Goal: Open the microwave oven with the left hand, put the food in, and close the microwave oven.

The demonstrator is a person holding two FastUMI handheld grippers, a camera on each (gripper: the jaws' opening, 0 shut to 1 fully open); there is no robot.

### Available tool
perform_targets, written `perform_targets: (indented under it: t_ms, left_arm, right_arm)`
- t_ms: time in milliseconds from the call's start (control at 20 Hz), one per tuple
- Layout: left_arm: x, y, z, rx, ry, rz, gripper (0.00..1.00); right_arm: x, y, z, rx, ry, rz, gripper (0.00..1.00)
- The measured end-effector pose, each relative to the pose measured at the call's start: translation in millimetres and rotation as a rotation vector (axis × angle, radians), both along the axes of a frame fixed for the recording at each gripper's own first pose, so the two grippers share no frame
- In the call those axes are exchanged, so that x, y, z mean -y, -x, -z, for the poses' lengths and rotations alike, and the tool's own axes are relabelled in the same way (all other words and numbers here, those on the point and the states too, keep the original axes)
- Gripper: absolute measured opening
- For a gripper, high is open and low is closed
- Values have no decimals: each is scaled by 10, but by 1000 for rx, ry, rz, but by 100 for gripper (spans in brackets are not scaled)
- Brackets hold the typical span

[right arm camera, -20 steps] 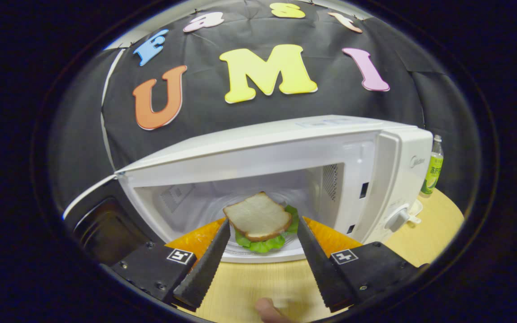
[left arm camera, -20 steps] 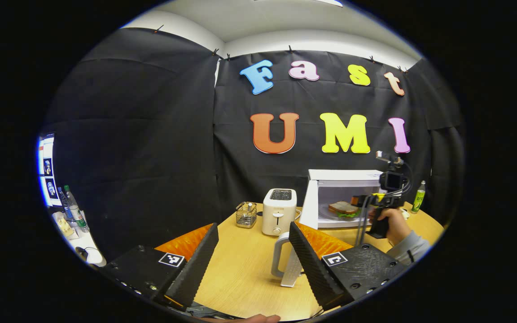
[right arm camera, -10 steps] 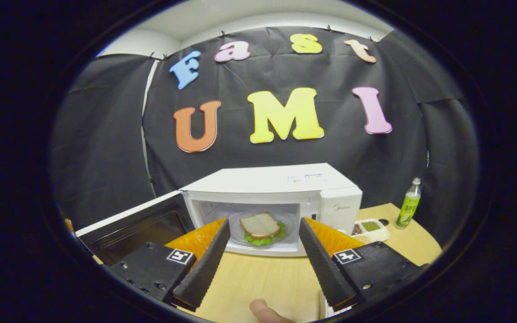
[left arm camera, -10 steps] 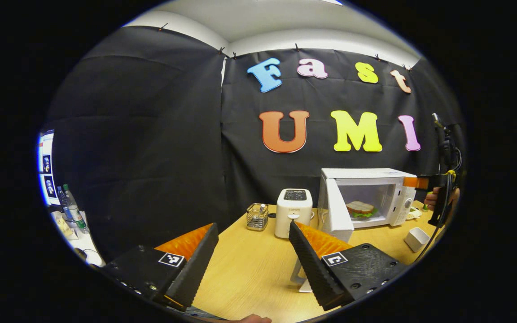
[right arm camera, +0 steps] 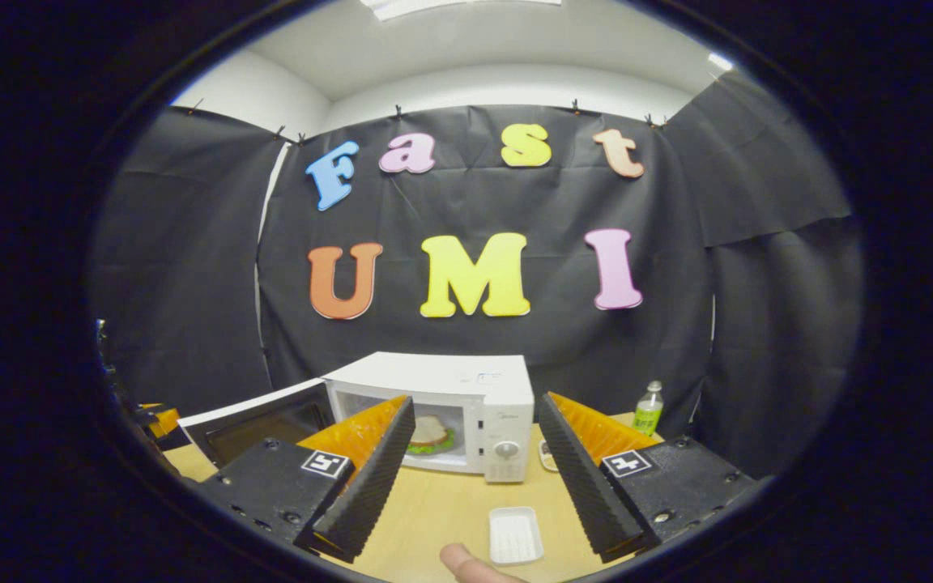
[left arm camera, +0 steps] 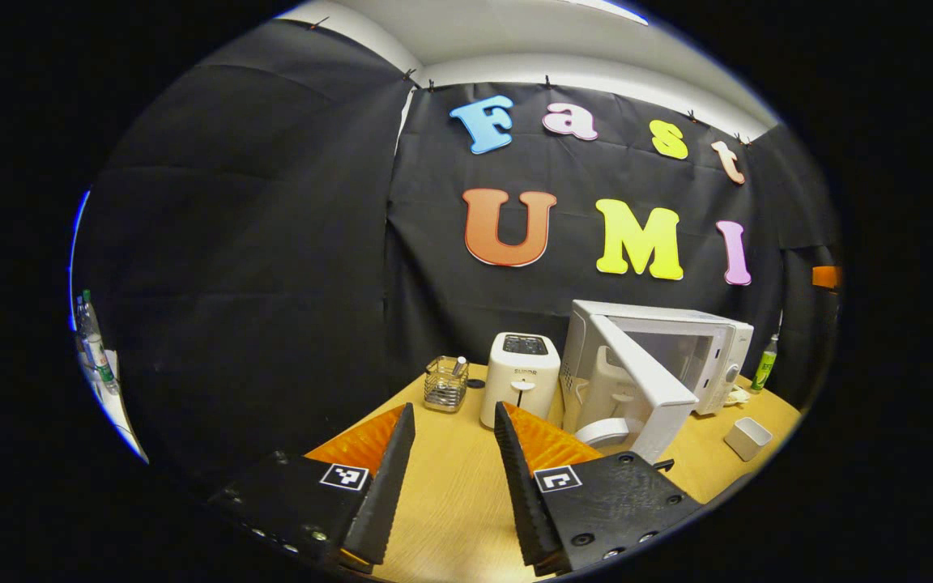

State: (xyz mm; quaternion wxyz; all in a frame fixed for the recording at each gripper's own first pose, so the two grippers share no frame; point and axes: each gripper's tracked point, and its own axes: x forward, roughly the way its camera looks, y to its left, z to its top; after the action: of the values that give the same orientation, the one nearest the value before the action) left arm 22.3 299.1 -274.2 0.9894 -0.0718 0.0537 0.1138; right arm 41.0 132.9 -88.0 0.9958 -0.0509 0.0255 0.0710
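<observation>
Withdrawn from the microwave (right arm camera: 466,405), the right gripper (right arm camera: 466,478) is held wide open and empty, the sandwich (right arm camera: 432,435) left inside. At lower centre, the left gripper (left arm camera: 450,478), part-open and empty, is best pressed flat against the door (left arm camera: 636,380), swung steadily shut.

Table (left arm camera: 450,494): pale wood-grain top, smooth, matt. Microwave (right arm camera: 466,380), frame centre: white casing, looks like smooth painted metal w/ slight sheen; its door (right arm camera: 260,417) has a dark glossy window. Toaster (left arm camera: 521,376), mid-frame: cream plastic, satin. Basket (left arm camera: 444,387) beside it: wire mesh metal. Small tray (right arm camera: 514,535), lower centre: white plastic, smooth. Bottle (right arm camera: 645,410), right: clear glossy plastic.
</observation>
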Motion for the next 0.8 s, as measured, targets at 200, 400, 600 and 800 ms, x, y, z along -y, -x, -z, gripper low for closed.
perform_targets:
  t_ms: [200,400,600,800]
  left_arm:
    - [-7,-1,11,20,-35,6,11]
    - [289,-96,119,22,-84,75,0]
    - [657,-19,116,27,-113,135,0]
    - [964,48,170,13,-94,212,0]
  right_arm:
    - [304,346,-379,50,-15,10,98]
    - [586,667,-592,90,-44,12,98]
    - [773,957,-581,103,-61,1,98]
    - [954,1230,-554,125,-86,-33,91]
